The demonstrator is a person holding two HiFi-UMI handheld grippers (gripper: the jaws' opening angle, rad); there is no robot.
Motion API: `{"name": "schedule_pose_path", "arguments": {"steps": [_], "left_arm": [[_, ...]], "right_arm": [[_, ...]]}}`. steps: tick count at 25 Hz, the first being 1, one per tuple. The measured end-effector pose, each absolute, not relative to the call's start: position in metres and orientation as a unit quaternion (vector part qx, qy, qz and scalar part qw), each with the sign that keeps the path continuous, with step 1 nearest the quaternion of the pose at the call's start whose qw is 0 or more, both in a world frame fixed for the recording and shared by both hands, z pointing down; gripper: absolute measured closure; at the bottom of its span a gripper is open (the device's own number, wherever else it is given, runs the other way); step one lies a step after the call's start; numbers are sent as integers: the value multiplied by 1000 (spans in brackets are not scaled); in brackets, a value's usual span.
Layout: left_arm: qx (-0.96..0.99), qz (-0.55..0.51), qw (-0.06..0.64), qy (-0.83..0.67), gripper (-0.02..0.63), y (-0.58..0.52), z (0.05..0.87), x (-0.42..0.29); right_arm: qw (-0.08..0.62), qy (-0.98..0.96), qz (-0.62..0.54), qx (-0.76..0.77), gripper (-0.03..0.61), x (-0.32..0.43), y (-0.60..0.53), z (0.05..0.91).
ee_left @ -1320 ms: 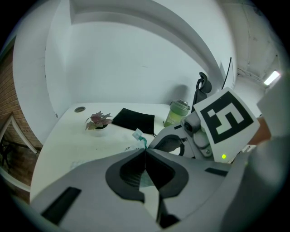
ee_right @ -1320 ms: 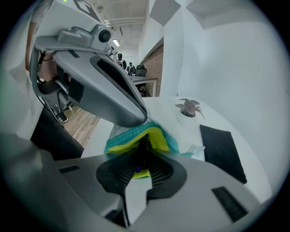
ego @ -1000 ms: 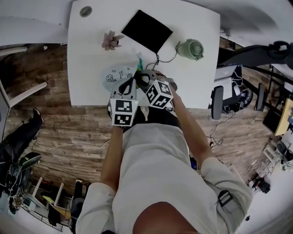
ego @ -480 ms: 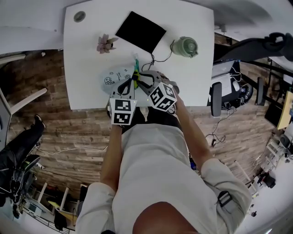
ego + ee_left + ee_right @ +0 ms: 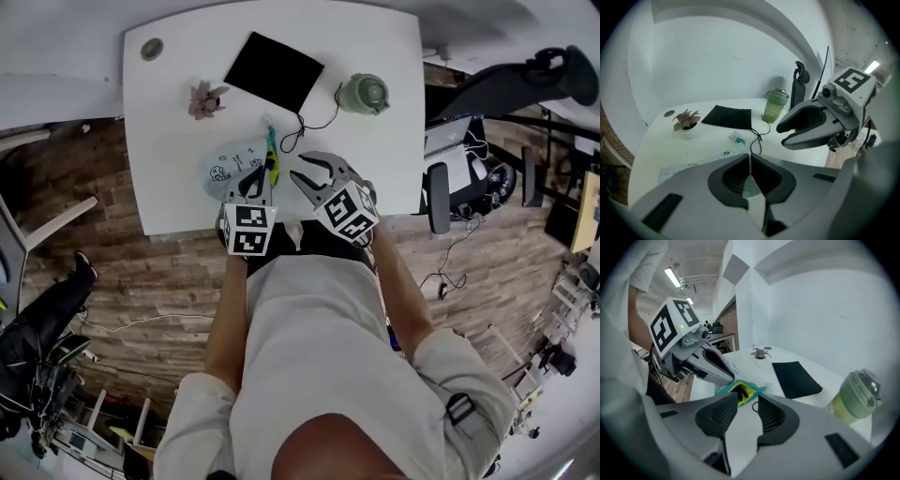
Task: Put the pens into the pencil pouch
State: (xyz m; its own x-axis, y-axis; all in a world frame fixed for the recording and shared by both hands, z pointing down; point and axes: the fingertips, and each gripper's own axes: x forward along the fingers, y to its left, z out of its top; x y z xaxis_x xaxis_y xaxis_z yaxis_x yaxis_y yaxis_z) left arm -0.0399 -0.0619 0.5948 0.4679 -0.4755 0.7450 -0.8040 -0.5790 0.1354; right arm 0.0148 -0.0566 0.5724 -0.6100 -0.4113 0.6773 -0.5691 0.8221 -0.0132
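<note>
The left gripper [image 5: 750, 156] is clenched on an edge of the pencil pouch [image 5: 228, 161], which lies mid-frame on the table [image 5: 169, 112]. The right gripper [image 5: 747, 401] has just been opening its jaws, with nothing between them. The pens [image 5: 741, 392] lie in the pouch mouth just beyond its tips.

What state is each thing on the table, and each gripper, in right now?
pencil pouch: lying flat, mouth open, yellow lining showing.
pens: dark ends inside the pouch mouth.
left gripper: shut on the pouch's edge.
right gripper: jaws apart and just been opening, nothing between them.
green bottle: upright, lid on.
potted plant: upright.
black cloth: lying flat.
</note>
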Motion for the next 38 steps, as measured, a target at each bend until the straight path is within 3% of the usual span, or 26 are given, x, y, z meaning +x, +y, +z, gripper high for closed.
{"name": "schedule_pose_path", "arguments": {"steps": [13,29,38], "left_arm": [[860,273,187,-388,486,-70,534,-26],[903,140,47,-404,448,-88,395,-18],[902,120,16,-414,449,-81,368,-9]], "right_arm": [[258,-887,113,366,408,37,-66,510],[127,-878,30,461,393,60,-76,384],[110,-873,19,475,397,78,-75,364]]}}
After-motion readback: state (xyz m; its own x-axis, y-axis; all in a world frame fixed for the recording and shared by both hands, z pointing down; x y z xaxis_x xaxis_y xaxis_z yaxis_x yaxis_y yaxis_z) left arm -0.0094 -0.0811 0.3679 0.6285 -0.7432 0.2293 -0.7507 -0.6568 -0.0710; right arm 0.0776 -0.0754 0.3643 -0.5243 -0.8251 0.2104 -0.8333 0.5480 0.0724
